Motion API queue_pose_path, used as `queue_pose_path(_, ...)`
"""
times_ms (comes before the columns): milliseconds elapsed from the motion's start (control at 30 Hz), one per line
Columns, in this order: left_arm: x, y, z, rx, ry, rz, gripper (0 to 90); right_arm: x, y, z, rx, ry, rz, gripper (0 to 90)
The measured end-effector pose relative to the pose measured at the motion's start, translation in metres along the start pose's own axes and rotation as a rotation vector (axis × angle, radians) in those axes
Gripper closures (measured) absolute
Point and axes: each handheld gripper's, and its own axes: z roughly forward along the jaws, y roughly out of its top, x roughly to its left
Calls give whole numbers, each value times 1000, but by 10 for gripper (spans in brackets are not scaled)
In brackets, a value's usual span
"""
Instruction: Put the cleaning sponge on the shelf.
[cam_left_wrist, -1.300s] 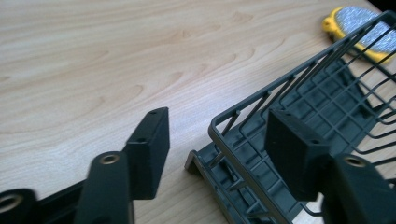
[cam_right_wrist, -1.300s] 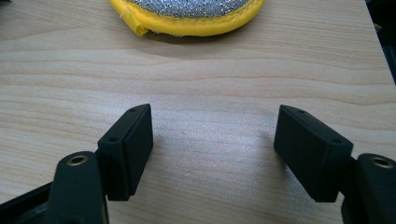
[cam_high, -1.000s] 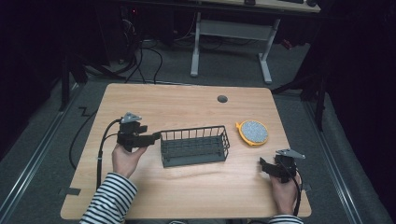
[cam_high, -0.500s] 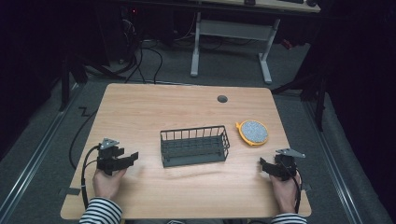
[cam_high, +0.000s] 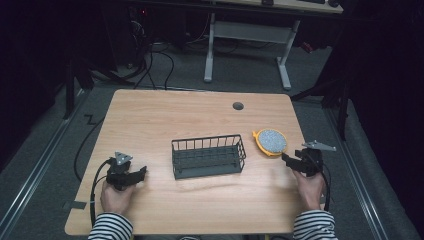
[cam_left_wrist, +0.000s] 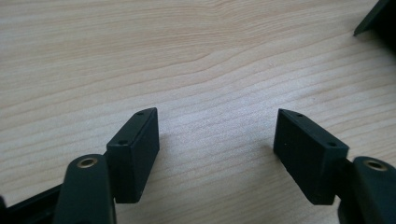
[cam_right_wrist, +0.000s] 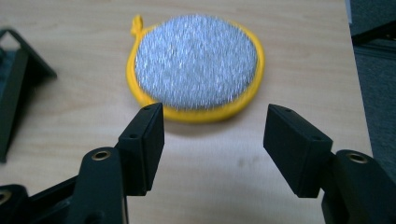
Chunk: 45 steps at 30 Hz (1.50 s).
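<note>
- Wire basket (cam_high: 208, 156), dark and rectangular, is seen at the centre of the high view, standing on the light wood worktop (cam_high: 165, 115); nothing can be made out inside it.
- A round scrubbing pad (cam_high: 270, 141), grey and speckled with a yellow rim and a small yellow loop at its upper left, is seen lying flat just to the right of the basket, apart from it.
- The left gripper (cam_high: 136, 174) is held in the lower left of the high view by the person's left hand (cam_high: 116, 197), low over the worktop and well apart from the basket, with its jaws pointed toward the right of the frame.
- In the left gripper view the left gripper (cam_left_wrist: 217, 140) is seen released: its two black jaws are spread wide, with bare wood grain between them and nothing grasped. A dark corner of the basket (cam_left_wrist: 378, 18) is visible at the upper right of that view.
- The right gripper (cam_high: 288, 159) is held in the lower right of the high view by the person's right hand (cam_high: 308, 187), near the lower right side of the scrubbing pad.
- In the right gripper view the right gripper (cam_right_wrist: 214, 135) is likewise seen released, its jaws parted and empty. The scrubbing pad (cam_right_wrist: 196, 67) lies just beyond the jaw tips, in the upper middle of that view, and part of the basket (cam_right_wrist: 16, 88) is seen at the left edge.
- Striped sleeves (cam_high: 111, 229) are seen at the bottom edge of the high view.
- A round dark grommet hole (cam_high: 238, 106) is seen in the worktop near its far edge, right of centre.
</note>
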Motion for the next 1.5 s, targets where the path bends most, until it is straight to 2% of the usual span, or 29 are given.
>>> queue_pose_path(33,-1,0,-1,1,4,-4,301,-5,8,9,5,7,16,386)
queue_pose_path(133,-1,-1,-1,0,8,-6,298,-9,15,18,14,5,26,378)
queue_pose_path(167,-1,-1,-1,0,8,-6,298,-15,22,29,22,-1,52,378)
queue_pose_path(267,-1,-1,-1,-1,7,-7,298,-19,28,35,20,-8,78,382)
queue_pose_path(300,-1,-1,-1,1,6,-7,299,-23,34,40,13,-2,105,386)
queue_pose_path(400,-1,-1,-1,1,6,-7,300,-23,39,44,20,-10,102,390)
queue_pose_path(433,-1,-1,-1,1,6,-8,300,-23,44,50,45,-20,92,392)
queue_pose_path(467,-1,-1,-1,1,6,-7,300,-24,46,52,47,-21,92,397)
queue_pose_path(533,-1,0,-1,1,6,-7,300,-25,47,54,42,-20,98,401)
queue_pose_path(600,-1,-1,-1,1,6,-7,300,-30,44,62,62,-16,134,404)
queue_pose_path(733,-1,-1,-1,1,7,-7,300,-34,39,69,93,-4,143,412)
queue_pose_path(767,-1,-1,-1,0,8,-8,300,-36,38,71,92,23,159,452)
queue_pose_path(800,-1,-1,-1,0,8,-8,300,-36,38,71,92,23,159,452)
queue_pose_path(900,-1,-1,-1,-1,9,-10,300,-36,36,75,106,58,152,558)
queue_pose_path(1067,-2,0,0,0,11,-10,300,-36,36,77,130,68,152,619)
queue_pose_path(1100,-2,0,0,0,11,-10,300,-34,36,77,141,61,136,671)
queue_pose_path(1200,-1,0,0,-1,11,-11,300,-32,37,77,145,58,122,720)
queue_pose_path(1233,-1,0,-1,1,9,-11,300,-30,38,76,155,49,107,761)
queue_pose_path(1367,-1,0,-1,1,9,-11,300,-24,40,75,157,24,87,796)
queue_pose_path(1500,-1,0,-1,1,8,-11,299,-23,41,73,143,22,81,805)
